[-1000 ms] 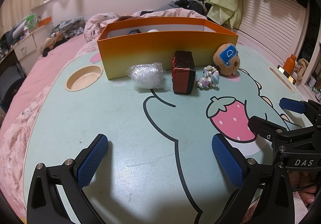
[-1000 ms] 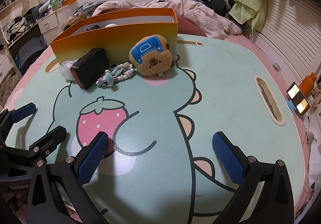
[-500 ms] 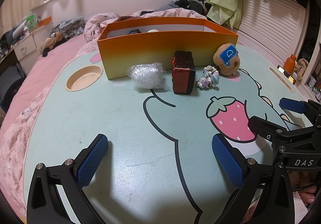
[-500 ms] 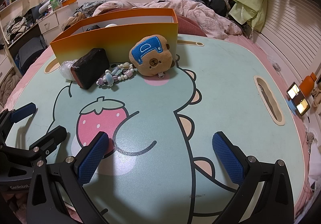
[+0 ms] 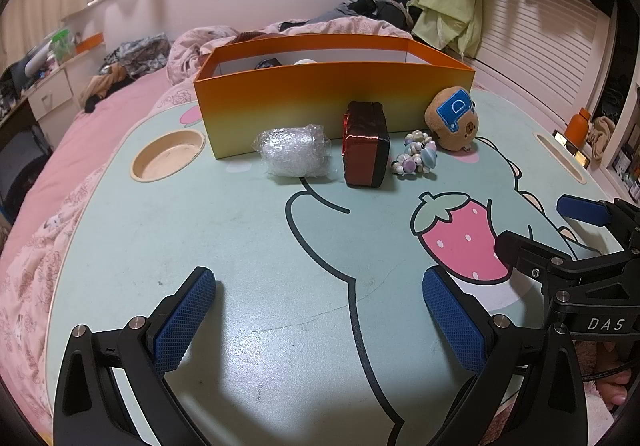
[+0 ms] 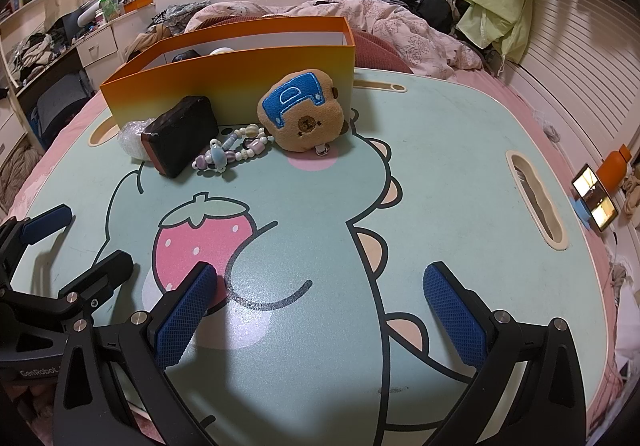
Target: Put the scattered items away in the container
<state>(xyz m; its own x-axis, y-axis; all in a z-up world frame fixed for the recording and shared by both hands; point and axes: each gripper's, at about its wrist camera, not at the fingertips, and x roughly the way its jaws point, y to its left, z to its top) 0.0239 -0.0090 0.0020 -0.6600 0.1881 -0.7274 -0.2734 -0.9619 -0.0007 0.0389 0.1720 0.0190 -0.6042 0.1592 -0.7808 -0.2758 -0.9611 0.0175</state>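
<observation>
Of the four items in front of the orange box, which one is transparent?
The bubble-wrap bundle, leftmost in the row; the dark block, bead string and bear plush are opaque.

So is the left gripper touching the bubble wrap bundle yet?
Apart. The left wrist view shows the left gripper open near the table's front, with a wide stretch of bare table between it and the bubble wrap bundle.
</observation>
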